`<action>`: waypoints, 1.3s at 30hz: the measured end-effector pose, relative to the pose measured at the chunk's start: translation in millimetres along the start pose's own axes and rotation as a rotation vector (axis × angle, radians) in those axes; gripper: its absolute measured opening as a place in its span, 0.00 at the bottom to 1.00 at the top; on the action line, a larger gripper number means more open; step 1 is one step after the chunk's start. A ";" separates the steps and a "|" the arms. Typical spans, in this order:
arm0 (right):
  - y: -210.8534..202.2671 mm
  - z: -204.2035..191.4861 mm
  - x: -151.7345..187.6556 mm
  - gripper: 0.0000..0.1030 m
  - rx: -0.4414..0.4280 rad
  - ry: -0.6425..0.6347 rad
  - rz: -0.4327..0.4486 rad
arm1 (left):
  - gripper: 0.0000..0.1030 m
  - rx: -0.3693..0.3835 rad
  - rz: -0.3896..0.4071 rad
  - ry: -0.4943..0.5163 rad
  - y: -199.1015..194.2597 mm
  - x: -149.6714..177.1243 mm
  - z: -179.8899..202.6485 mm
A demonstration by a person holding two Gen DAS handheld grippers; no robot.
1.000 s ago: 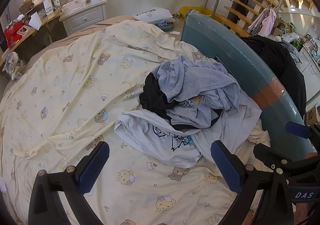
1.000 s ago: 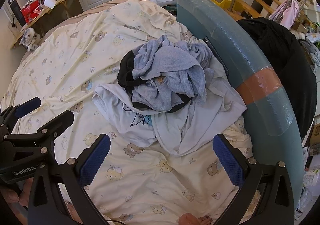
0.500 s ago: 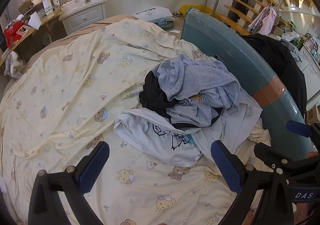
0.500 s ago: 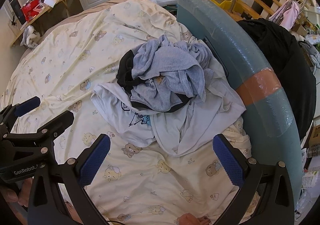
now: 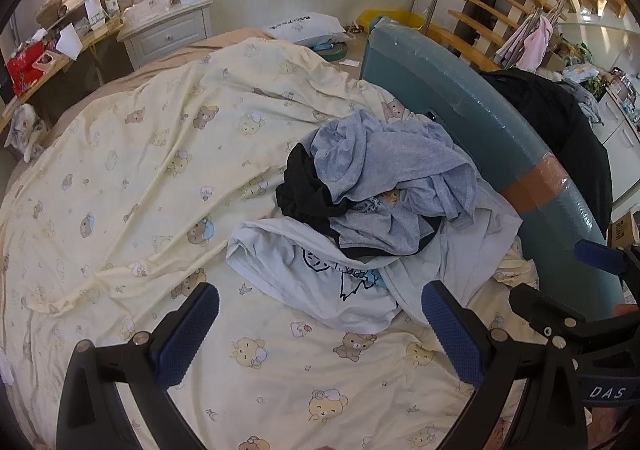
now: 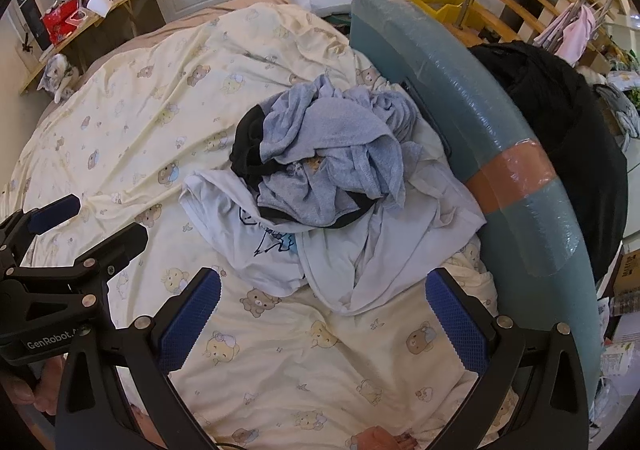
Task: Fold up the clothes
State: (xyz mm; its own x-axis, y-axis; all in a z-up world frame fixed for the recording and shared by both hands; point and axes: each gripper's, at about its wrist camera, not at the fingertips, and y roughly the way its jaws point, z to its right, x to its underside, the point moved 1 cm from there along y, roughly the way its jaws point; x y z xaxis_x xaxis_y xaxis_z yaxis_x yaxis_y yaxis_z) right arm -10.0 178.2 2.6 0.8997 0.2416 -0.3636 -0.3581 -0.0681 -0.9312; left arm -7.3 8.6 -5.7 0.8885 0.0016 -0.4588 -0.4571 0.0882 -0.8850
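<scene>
A heap of clothes lies on the bed by the teal headboard. On top is a crumpled grey garment (image 5: 384,166) (image 6: 332,142), with a black one (image 5: 304,190) (image 6: 244,146) tucked under its left side. Beneath them spreads a white T-shirt with a drawn print (image 5: 320,274) (image 6: 256,242). My left gripper (image 5: 320,330) is open, hovering above the sheet just short of the white shirt's near edge. My right gripper (image 6: 324,318) is open too, close to the heap's front hem. Neither holds anything. The left gripper also shows at the left edge (image 6: 72,246) of the right wrist view.
The bed carries a pale yellow sheet with bear prints (image 5: 140,178). A curved teal headboard (image 5: 480,118) (image 6: 460,98) bounds the heap on the right, a black garment (image 6: 560,98) draped behind it. A white nightstand (image 5: 168,30), cluttered shelf and wooden stairs (image 5: 500,2) stand beyond.
Both grippers have crept slightly nearer the heap; the view has shifted a little. The clothes have not moved and both grippers remain open.
</scene>
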 end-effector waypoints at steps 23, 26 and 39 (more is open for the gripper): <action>-51.8 -3.7 18.6 1.00 0.067 -0.015 0.109 | 0.98 -0.037 0.088 -0.009 -50.4 4.6 -9.8; -63.6 -6.2 21.1 1.00 0.068 -0.022 0.102 | 0.98 -0.026 0.073 -0.024 -61.8 6.6 -20.1; -74.9 -1.2 3.9 1.00 0.017 -0.203 0.117 | 0.98 -0.053 0.060 -0.039 -76.9 5.7 -34.2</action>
State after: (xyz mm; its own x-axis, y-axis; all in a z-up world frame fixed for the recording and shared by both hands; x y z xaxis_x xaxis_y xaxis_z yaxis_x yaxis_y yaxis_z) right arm 20.7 183.0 71.0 0.7834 0.4231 -0.4552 -0.4632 -0.0909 -0.8816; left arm 31.6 -32.2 57.1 0.8599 0.0442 -0.5085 -0.5100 0.0338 -0.8595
